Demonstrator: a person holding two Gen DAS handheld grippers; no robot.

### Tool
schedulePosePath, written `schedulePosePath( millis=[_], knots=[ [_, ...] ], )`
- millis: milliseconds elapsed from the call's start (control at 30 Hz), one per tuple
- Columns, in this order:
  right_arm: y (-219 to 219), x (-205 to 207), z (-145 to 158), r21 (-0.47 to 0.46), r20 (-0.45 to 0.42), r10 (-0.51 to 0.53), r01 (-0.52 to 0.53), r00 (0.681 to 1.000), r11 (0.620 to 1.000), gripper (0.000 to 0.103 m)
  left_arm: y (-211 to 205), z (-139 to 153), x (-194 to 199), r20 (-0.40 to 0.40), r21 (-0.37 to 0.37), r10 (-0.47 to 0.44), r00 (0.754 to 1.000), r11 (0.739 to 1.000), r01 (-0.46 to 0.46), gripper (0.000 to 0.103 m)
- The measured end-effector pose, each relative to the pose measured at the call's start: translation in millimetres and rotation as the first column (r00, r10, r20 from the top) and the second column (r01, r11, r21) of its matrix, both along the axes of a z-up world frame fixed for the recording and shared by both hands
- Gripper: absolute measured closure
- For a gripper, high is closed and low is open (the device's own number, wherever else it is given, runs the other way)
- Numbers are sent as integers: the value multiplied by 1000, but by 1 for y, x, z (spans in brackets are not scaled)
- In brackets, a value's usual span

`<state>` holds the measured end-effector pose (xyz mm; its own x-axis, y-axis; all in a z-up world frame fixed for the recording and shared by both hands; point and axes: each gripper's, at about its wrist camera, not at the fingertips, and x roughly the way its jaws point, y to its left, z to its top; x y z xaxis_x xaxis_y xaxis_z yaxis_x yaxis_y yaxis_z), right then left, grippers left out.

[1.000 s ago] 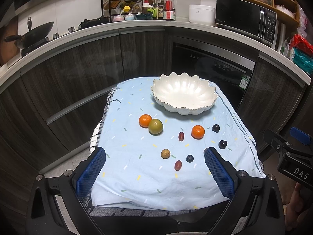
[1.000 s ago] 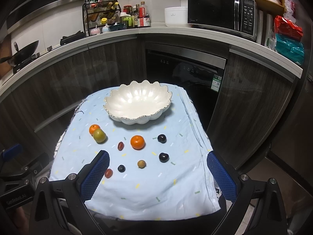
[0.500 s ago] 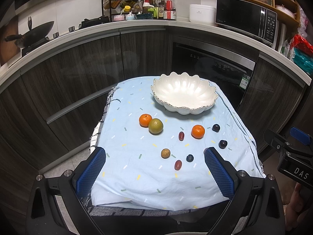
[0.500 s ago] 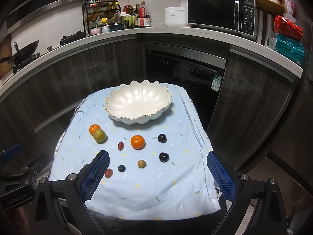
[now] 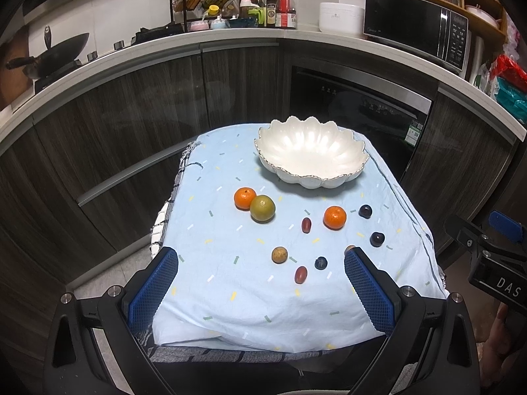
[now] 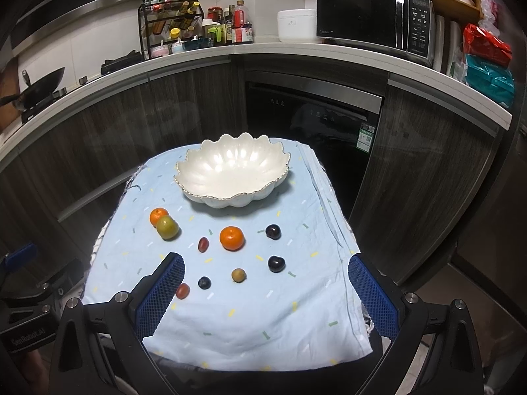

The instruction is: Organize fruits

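While the fruits are lying loose before the white bowl [image 5: 311,156], I am holding the left tongs [image 5: 262,288] and right tongs [image 6: 266,291] spread, gripping nothing.

my left finger [image 5: 369,293] hid most of a small reddish fruit [image 5: 349,248] at its tip. my right gripper [image 5: 494,256] was cut off by the left view's edge; its grip couldn't be judged there.

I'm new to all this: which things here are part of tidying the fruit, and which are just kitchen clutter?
For the job: white bowl, empty; two oranges; green fruit; small dark and red fruits on the blue cloth.

Just there: microwave, wok, bottle rack, rice cooker.
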<state>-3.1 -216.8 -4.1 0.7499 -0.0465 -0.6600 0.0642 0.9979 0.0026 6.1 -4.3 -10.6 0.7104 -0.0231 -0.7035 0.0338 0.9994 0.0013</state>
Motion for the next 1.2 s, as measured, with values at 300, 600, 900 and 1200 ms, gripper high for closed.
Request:
schedulePosePath(
  millis=[300,600,900,1200],
  knots=[
    [-2,13,-9,8,-39,5,-4,999,1000,2,-3,-5,11,-23,13,-12,1000,1000,12,0],
    [1,29,-16,-2,-67,22,-22,998,1000,2,-7,-5,28,-35,41,-27,999,999,29,5],
    [2,42,-21,-6,-78,41,-42,996,999,2,-16,-14,45,-67,51,-71,995,996,74,6],
    [13,59,-29,-49,-62,102,-105,993,993,2,-20,-34,66,-77,56,-106,991,992,111,6]
  ],
)
